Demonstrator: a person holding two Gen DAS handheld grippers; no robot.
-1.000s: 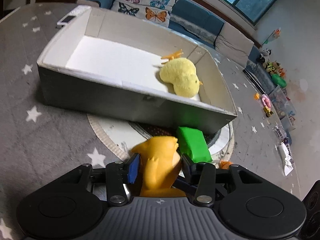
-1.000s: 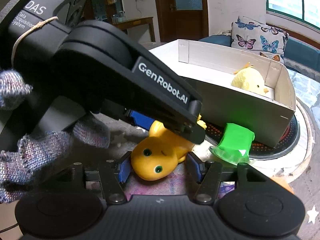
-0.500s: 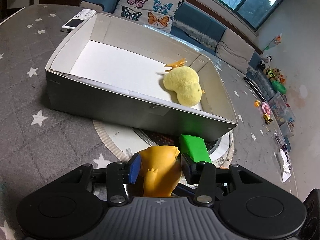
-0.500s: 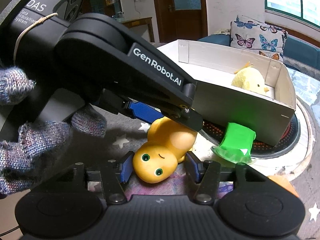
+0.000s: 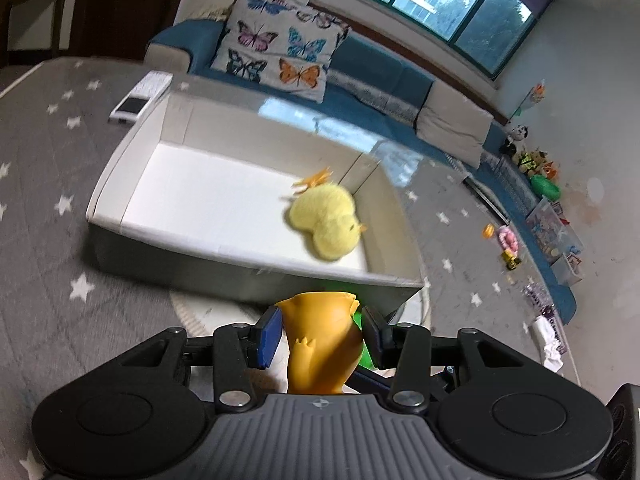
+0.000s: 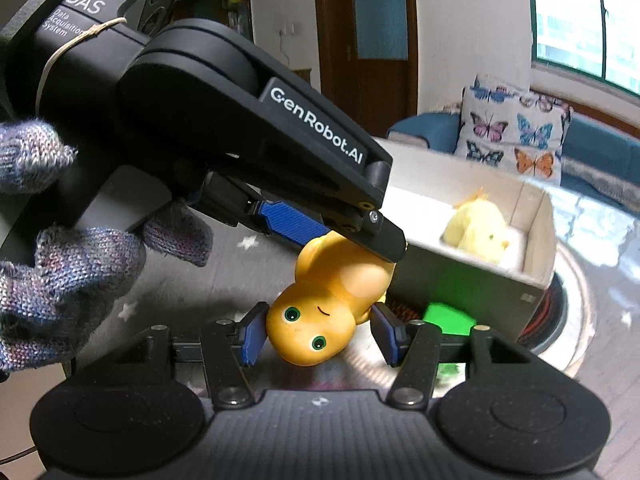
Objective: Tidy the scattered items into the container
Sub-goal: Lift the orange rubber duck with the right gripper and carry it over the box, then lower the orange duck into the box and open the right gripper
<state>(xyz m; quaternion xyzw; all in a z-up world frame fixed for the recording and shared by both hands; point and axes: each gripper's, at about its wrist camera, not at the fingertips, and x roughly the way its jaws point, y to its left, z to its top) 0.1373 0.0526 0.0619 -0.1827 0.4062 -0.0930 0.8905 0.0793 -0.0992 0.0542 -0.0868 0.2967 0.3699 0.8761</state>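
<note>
Ahead, left jaws pinch orange toy before box; right jaws spread.

Home living room: sofa, butterfly cushion, floor toys.

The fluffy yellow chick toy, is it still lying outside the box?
No, the fluffy yellow chick lies inside the white box, near its right end, on the box floor.
</note>
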